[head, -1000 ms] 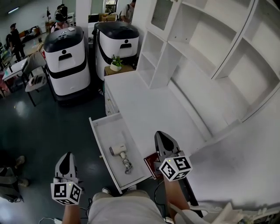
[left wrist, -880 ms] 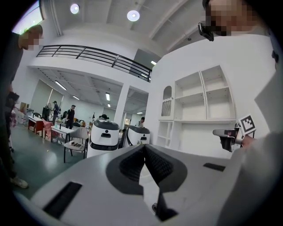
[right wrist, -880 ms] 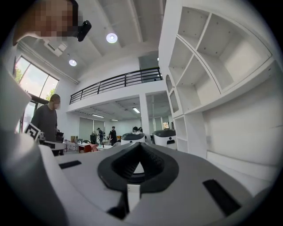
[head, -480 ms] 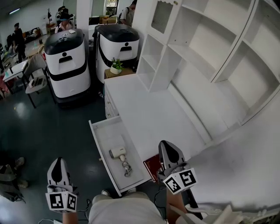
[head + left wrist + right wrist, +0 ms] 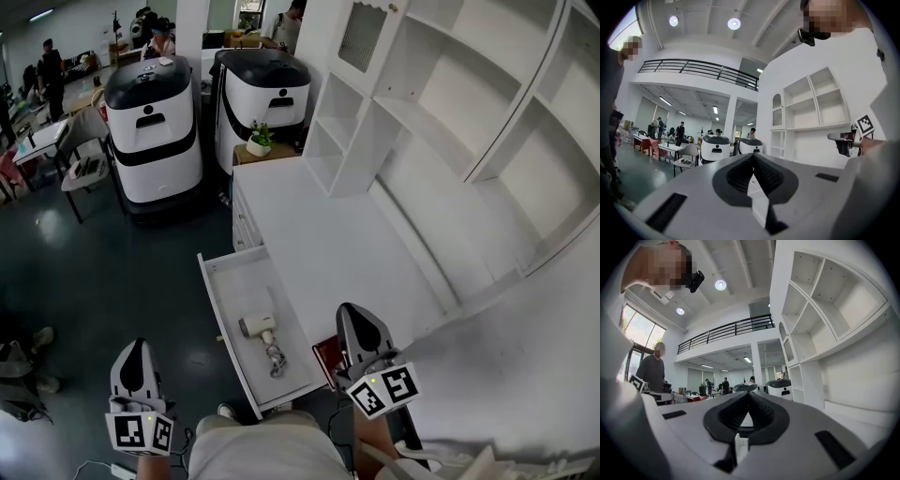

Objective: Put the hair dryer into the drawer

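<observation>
White, smooth-shelled hair dryer [image 5: 258, 324] lies flat in the open white drawer [image 5: 217, 281], towards its near end. Its stubby barrel runs across the drawer, muzzle left, with the handle pointing near and the grey cord [image 5: 275, 356] bunched at the handle's end. Left gripper [image 5: 134, 347] and right gripper [image 5: 355, 316] have their ribbed black pads closed together, holding nothing, clear of the drawer.

Hair dryer [image 5: 257, 325] looked smooth white plastic; drawer [image 5: 239, 281] + desk top [image 5: 319, 244] matt white board. Floor [image 5: 122, 272] was dark, glossy. Left gripper [image 5: 752, 157], right gripper [image 5: 749, 394]: matt white shells, ribbed blk pads.
</observation>
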A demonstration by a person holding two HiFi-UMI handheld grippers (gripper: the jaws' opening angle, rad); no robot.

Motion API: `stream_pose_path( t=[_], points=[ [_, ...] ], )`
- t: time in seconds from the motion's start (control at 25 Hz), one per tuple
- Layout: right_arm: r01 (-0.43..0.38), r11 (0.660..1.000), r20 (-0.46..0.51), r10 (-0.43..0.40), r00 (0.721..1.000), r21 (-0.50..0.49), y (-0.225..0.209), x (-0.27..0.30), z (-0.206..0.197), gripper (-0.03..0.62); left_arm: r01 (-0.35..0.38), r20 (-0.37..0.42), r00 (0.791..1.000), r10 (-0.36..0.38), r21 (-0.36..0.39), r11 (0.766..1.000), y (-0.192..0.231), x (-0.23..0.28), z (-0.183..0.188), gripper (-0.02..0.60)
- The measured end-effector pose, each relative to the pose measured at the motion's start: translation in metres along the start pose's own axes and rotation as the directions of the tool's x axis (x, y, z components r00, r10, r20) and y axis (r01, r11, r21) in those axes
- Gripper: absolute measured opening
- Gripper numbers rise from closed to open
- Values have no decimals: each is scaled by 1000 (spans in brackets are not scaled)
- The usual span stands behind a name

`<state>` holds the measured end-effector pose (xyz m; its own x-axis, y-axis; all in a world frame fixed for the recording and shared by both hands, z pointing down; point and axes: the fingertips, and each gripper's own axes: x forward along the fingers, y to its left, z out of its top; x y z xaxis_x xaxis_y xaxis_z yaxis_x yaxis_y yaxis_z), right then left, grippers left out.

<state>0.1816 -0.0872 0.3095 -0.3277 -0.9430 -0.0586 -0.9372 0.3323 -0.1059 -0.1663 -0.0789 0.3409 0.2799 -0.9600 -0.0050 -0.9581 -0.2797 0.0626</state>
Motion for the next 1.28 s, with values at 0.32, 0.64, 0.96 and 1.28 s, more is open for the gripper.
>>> stream_pose_path(
  t=[0.32, 0.64, 0.96, 1.28],
  points=[
    [-19, 1000, -10, 20, 1000, 9, 7, 1, -3, 11, -8, 2, 1000, 8, -1, 1000, 0, -6, 1, 17],
    [-46, 999, -20, 46, 999, 4, 11, 1, -5, 11, -18, 0, 1000, 18, -3, 1000, -3, -12, -2, 17],
    [-49, 999, -25, 49, 998, -1, 13, -1, -6, 10, -15, -3, 1000, 15, -4, 1000, -6, -13, -3, 17],
    [-40, 999, -23, 40, 999, -5, 9, -3, -3, 9, -3, -1, 1000, 3, -4, 1000, -11, -7, -1, 17]
  ],
)
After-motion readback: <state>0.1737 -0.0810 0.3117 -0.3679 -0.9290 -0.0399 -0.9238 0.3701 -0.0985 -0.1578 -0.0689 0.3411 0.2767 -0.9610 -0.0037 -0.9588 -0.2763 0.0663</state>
